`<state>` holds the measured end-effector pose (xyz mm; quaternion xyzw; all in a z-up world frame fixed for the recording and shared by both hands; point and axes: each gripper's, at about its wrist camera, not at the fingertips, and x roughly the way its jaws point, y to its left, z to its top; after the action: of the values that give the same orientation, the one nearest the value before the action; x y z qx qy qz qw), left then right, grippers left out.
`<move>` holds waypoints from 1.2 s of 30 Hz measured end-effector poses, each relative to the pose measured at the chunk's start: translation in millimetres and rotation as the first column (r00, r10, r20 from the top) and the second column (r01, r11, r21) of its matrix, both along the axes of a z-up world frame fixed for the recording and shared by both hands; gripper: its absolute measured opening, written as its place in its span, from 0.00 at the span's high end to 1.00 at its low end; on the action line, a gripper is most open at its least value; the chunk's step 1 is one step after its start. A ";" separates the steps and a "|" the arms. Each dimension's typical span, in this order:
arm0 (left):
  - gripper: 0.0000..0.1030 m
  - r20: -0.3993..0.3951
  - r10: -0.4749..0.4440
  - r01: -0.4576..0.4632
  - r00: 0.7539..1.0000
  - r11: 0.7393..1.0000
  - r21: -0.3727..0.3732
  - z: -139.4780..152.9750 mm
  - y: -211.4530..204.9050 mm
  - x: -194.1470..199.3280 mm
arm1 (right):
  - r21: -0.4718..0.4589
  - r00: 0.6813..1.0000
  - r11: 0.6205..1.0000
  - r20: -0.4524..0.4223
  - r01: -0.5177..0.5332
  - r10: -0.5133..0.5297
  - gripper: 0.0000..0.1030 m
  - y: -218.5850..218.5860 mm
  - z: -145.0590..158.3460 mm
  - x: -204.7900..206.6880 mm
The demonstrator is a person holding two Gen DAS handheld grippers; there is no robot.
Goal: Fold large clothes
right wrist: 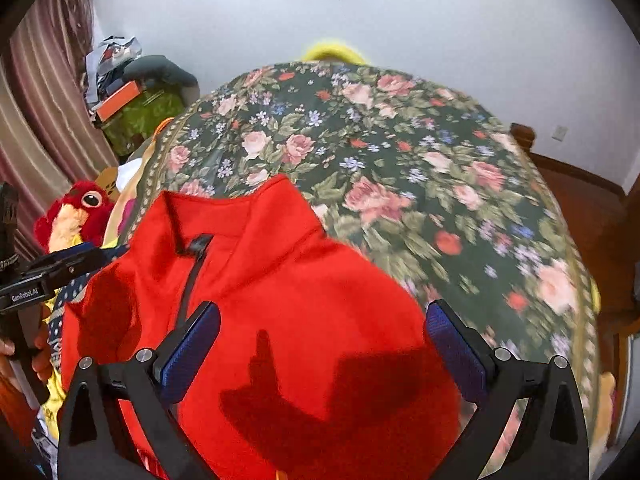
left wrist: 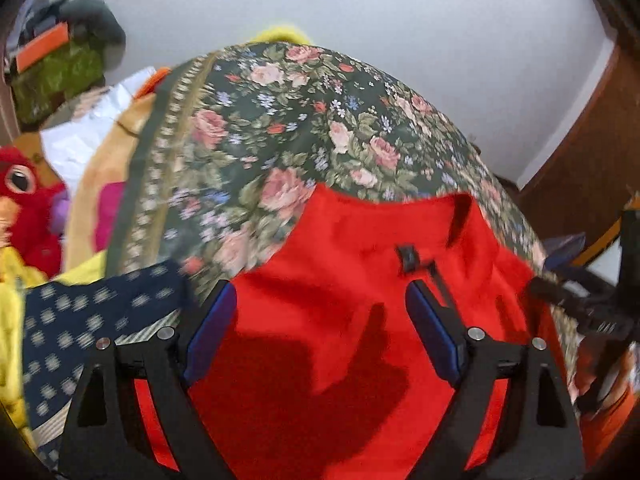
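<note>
Red jacket (left wrist: 340,320) spread flat on the flowered bedspread (left wrist: 288,120), collar and dark zip (right wrist: 192,268) pointing toward the far wall — that's the garment in play. Left tool (left wrist: 320,320) hangs above the jacket, blue pads (left wrist: 210,328) set wide apart, nothing between them but air over red cloth. Right tool (right wrist: 324,344) the same story — wide open, gripping nothing, its shadow thrown dark across the jacket's front. From the right wrist view you catch the left tool at the left edge, a hand (right wrist: 24,356) wrapped round its handle. Navy patterned cloth (left wrist: 80,320) lies just beside the jacket's left side, with something yellow (left wrist: 12,320) beneath it. Further left, a red plush bird (right wrist: 80,212) sits by the bedspread's edge. Both views are smeared with motion blur. Striped curtain (right wrist: 36,120) behind the clutter at far left.
</note>
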<state>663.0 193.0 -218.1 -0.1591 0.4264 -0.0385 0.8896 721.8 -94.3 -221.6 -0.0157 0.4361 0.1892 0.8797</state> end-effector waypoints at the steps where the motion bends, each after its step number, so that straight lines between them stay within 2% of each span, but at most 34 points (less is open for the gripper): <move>1: 0.16 -0.023 0.019 -0.019 1.000 0.999 -0.027 -6.3 -1.1 13.2 | 0.015 1.000 1.000 0.002 0.021 -0.021 0.19 2.8 -2.0 8.1; 3: 0.18 -0.077 0.062 -0.068 0.995 0.995 -0.070 -19.6 -2.8 36.7 | 0.103 0.998 0.993 -0.029 0.056 -0.053 0.23 7.9 -6.4 26.5; 4: 0.23 -0.086 0.077 -0.083 0.993 0.994 -0.072 -23.2 -4.0 42.6 | 0.136 0.997 0.988 -0.047 0.071 -0.065 0.24 10.4 -9.4 34.9; 6: 0.29 -0.084 0.091 -0.098 0.992 0.992 -0.074 -29.0 -6.9 54.2 | 0.151 0.996 0.985 -0.047 0.079 -0.073 0.26 18.3 -12.3 44.6; 8: 0.44 -0.082 0.110 -0.115 0.990 0.992 -0.049 -34.0 -6.8 60.5 | 0.103 0.997 0.992 -0.052 0.070 -0.065 0.26 32.3 -21.5 53.7; 9: 0.61 -0.095 0.118 -0.121 0.988 0.993 -0.019 -37.5 -6.6 63.0 | 0.066 0.996 0.995 -0.052 0.070 -0.066 0.36 37.7 -26.8 55.9; 10: 0.71 -0.102 0.119 -0.121 0.988 0.993 -0.008 -40.8 -6.3 63.9 | 0.000 0.997 0.997 -0.040 0.071 -0.071 0.45 45.6 -33.2 57.6; 11: 0.75 -0.106 0.105 -0.108 0.989 0.994 -0.020 -44.3 -6.4 62.3 | -0.030 0.998 0.997 -0.008 0.068 -0.068 0.49 49.2 -33.9 54.4; 13: 0.86 -0.084 0.093 -0.096 0.992 0.995 -0.030 -44.3 -7.2 55.6 | -0.014 0.999 0.999 0.000 0.047 -0.047 0.74 50.2 -32.6 48.9; 14: 0.87 -0.073 0.090 -0.092 0.993 0.996 -0.020 -42.3 -8.5 53.3 | -0.012 0.999 0.998 0.004 0.054 -0.054 0.78 48.4 -30.8 46.1; 15: 0.89 -0.057 0.086 -0.086 0.995 0.996 -0.001 -37.7 -10.7 49.9 | -0.005 0.999 0.999 0.015 0.042 -0.042 0.87 47.3 -27.2 40.3; 16: 0.91 -0.039 0.078 -0.077 0.996 0.997 0.008 -32.2 -12.7 45.2 | -0.007 0.998 0.999 0.038 0.044 -0.044 0.90 45.5 -21.4 33.2; 21: 0.92 0.086 0.017 -0.022 0.996 0.998 0.066 12.8 -27.3 10.0 | 0.136 0.995 0.989 0.077 0.056 -0.067 0.93 20.3 15.8 -3.8; 23: 0.92 0.130 -0.005 -0.003 0.991 0.998 0.064 35.9 -30.8 -13.6 | 0.171 0.994 0.985 0.095 0.031 -0.047 0.93 12.8 34.5 -26.6; 26: 0.92 0.175 -0.046 0.033 0.984 0.997 0.074 61.1 -38.5 -43.5 | 0.171 0.991 0.985 0.130 0.003 -0.025 0.93 6.0 57.3 -62.3; 29: 0.92 0.197 -0.099 0.076 0.975 0.990 0.121 77.6 -52.8 -77.9 | 0.170 0.987 0.985 0.162 -0.015 -0.013 0.93 -3.2 77.8 -103.5; 32: 0.92 0.186 -0.136 0.108 0.973 0.982 0.154 81.8 -64.8 -111.0 | 0.159 0.983 0.986 0.186 -0.042 0.012 0.93 -11.4 90.0 -146.3; 35: 0.89 0.168 -0.186 0.156 0.968 0.972 0.174 79.9 -74.1 -143.6 | 0.078 0.979 0.996 0.201 -0.040 0.023 0.92 -14.7 92.4 -189.4; 36: 0.85 0.154 -0.199 0.170 0.968 0.969 0.181 77.1 -75.6 -155.8 | 0.061 0.979 0.997 0.202 -0.038 0.025 0.92 -16.6 92.5 -199.9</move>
<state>507.2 117.3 -140.9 -0.0399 0.3632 -0.0990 0.9256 521.9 -110.9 -129.0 -0.0134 0.3385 0.2145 0.9161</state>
